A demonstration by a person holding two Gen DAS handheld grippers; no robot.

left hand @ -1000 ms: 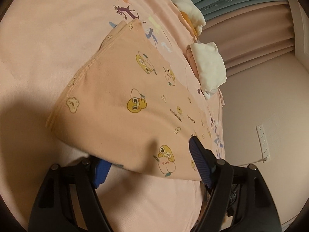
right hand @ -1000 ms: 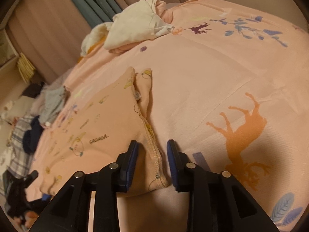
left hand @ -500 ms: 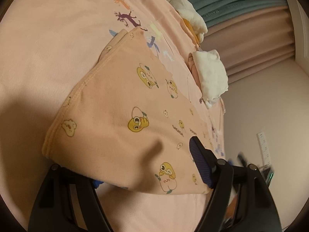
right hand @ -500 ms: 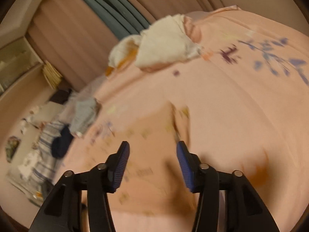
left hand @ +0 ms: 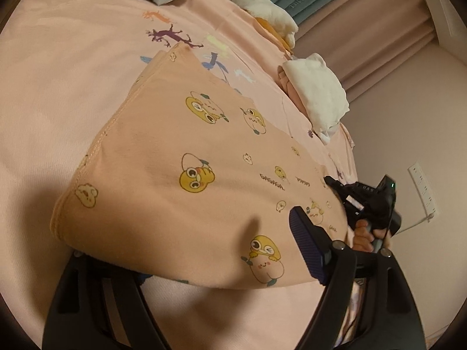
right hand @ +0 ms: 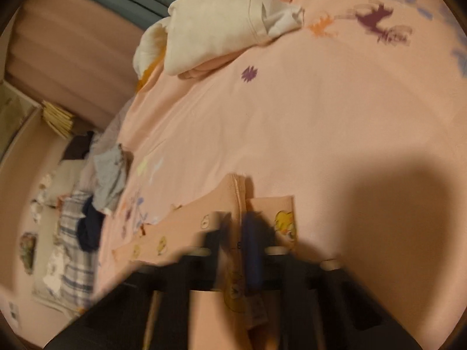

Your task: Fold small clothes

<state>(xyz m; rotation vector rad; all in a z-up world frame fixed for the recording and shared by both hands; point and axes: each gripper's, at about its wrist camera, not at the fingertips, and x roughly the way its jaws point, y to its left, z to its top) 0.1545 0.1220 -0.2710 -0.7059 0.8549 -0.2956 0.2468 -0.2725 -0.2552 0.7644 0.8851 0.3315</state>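
The left gripper (left hand: 221,265) sits low at the near edge of the peach garment (left hand: 186,157) on the pink bedspread (left hand: 58,81), jaws spread wide with the hem draped over its left finger. The right gripper (right hand: 236,242), blurred, has its jaws closed on the garment's seamed edge. White clothes (right hand: 221,20) lie far off, well apart.

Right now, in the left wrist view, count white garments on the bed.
2. The nearer white garment lies at the right edge of the bed; the farther white garment lies beyond it. Others may be hidden beneath.
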